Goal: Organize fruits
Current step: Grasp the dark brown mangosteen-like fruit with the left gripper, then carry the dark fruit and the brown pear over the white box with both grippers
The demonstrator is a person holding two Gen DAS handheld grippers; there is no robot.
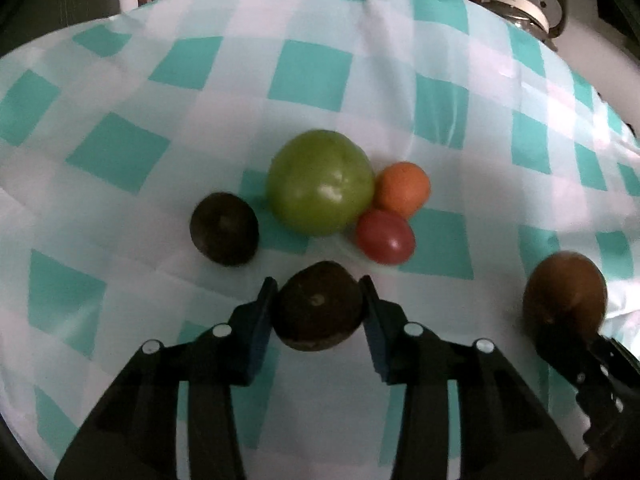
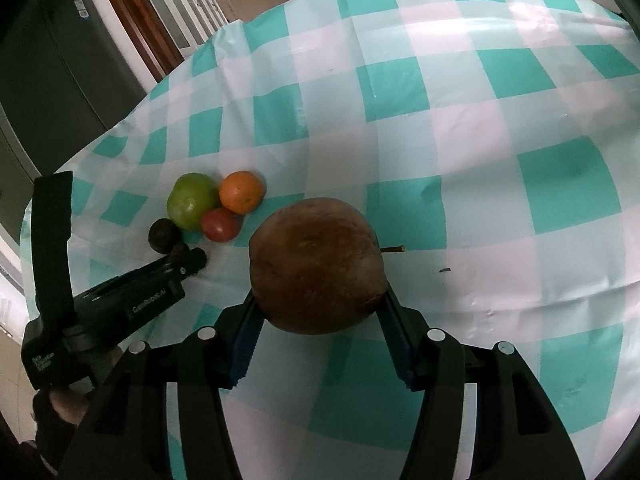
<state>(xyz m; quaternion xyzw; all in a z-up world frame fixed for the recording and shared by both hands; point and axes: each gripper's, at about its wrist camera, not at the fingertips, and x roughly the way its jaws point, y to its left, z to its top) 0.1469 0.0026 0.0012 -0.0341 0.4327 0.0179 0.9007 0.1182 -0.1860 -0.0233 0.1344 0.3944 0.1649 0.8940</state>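
Left gripper [image 1: 320,312] clamped on a dark brown round kiwi [image 1: 318,312]. Right gripper [image 2: 320,312] clamped on a large brown russet pear [image 2: 316,264], stem pointing right. Just ahead: green apple [image 1: 320,182], touching orange tangerine [image 1: 404,188] and red plum [image 1: 386,236]; second dark kiwi [image 1: 224,228] beside them. Teal-and-white checked tablecloth [image 1: 160,80]; wide bare cloth right of the pear. Kettle [image 1: 528,8] past the far edge.

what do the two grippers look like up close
Both the left gripper and the right gripper are black plastic with angular linkage arms, round silver-white pins at the joints and blue ridged finger pads. Seen from the right wrist, the left one's body carries small white lettering.
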